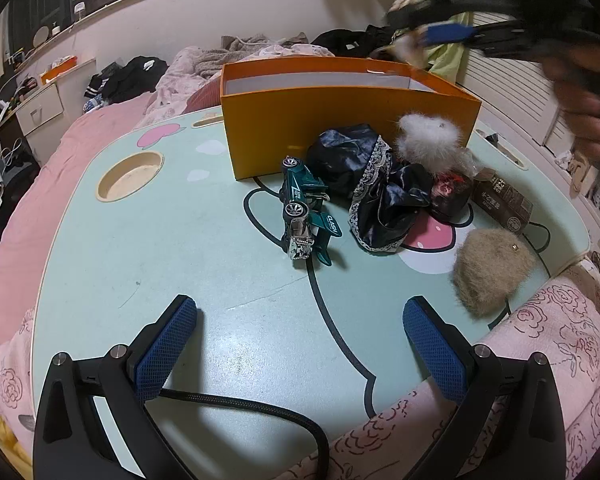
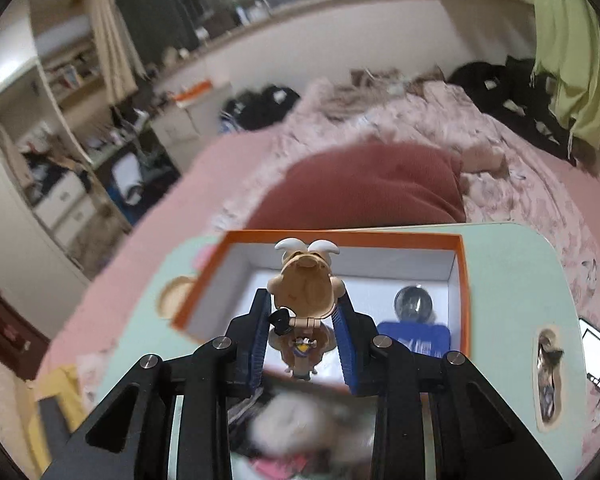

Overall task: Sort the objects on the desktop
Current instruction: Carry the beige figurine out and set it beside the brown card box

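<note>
While the orange box [image 2: 462, 280] sits on the worktop [image 1: 180, 240]:
right claw [image 2: 304, 316]: clamped on toy figure [image 2: 306, 280], held above box opening
left claw [image 1: 300, 344]: wide, nothing btwn pads, over worktop
toy car [image 1: 304, 208]: worktop, just in front of box

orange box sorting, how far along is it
Done: the orange box already holds a dark round object and a blue item. In hand: the right tool is shut on a small tan figurine, held above the open box. Left: the toy car, dark lace-trimmed cloth, white pompom, tan furry piece and brown packet remain on the table. The left tool is open.
</note>
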Demonstrator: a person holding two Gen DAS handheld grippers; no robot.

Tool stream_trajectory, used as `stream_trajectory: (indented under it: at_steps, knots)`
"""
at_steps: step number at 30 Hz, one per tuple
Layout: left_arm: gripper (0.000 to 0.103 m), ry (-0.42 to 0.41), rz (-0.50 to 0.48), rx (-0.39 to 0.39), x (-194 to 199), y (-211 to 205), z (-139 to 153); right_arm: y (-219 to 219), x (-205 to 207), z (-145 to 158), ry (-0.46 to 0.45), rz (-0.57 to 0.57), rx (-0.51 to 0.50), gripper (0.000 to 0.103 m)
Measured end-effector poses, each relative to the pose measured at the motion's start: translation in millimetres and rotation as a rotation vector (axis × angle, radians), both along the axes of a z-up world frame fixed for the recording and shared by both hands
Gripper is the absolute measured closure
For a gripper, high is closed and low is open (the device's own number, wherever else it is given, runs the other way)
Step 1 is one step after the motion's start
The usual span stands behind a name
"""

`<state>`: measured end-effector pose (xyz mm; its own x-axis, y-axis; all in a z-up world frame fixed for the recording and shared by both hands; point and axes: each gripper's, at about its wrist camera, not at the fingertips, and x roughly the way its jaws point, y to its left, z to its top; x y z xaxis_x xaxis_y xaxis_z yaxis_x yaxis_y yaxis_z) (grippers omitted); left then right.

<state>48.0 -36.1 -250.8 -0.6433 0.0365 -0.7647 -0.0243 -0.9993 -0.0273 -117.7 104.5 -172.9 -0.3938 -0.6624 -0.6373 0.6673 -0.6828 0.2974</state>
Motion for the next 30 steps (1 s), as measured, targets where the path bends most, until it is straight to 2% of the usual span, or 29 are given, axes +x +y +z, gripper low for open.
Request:
stream_trajectory:
  at_steps: [5, 13, 15, 16, 17, 20, 24, 27, 28, 29, 30]
  knots:
    - [0.000, 0.000, 0.000, 0.000, 1, 0, 0, 26, 27, -7, -0.032, 0.023, -0.010, 0.073]
    - [0.000, 0.001, 0.000, 0.000, 1, 0, 0, 41, 51, -69, -0.127, 0.031, 0.077, 0.071]
    - [0.000, 0.001, 0.001, 0.001, 2, 0, 0, 44, 53, -74, -0.105, 0.013, 0.080, 0.056]
    - [0.000, 0.001, 0.001, 0.001, 2, 0, 0, 48, 58, -73, -0.076, 0.002, 0.072, 0.039]
    - [0.000, 0.001, 0.001, 0.000, 2, 0, 0, 50, 62, -72, -0.060, -0.003, 0.061, 0.030]
    - [0.000, 0.001, 0.001, 0.000, 2, 0, -1, 65, 76, -68, -0.010, 0.003, 0.034, 0.026]
    - [0.000, 0.001, 0.001, 0.000, 3, 0, -1, 81, 92, -79, 0.087, -0.025, 0.188, 0.026]
    - [0.000, 0.001, 0.001, 0.000, 3, 0, 0, 94, 99, -95, 0.090, -0.044, 0.263, 0.026]
    - [0.000, 0.002, 0.001, 0.001, 3, -1, -1, 96, 102, -101, 0.088, -0.042, 0.278, 0.024]
    - [0.000, 0.002, 0.001, -0.001, 3, 0, -1, 96, 107, -103, 0.129, -0.043, 0.293, 0.017]
    - [0.000, 0.001, 0.001, -0.001, 3, 0, -1, 95, 111, -106, 0.164, -0.044, 0.300, 0.015]
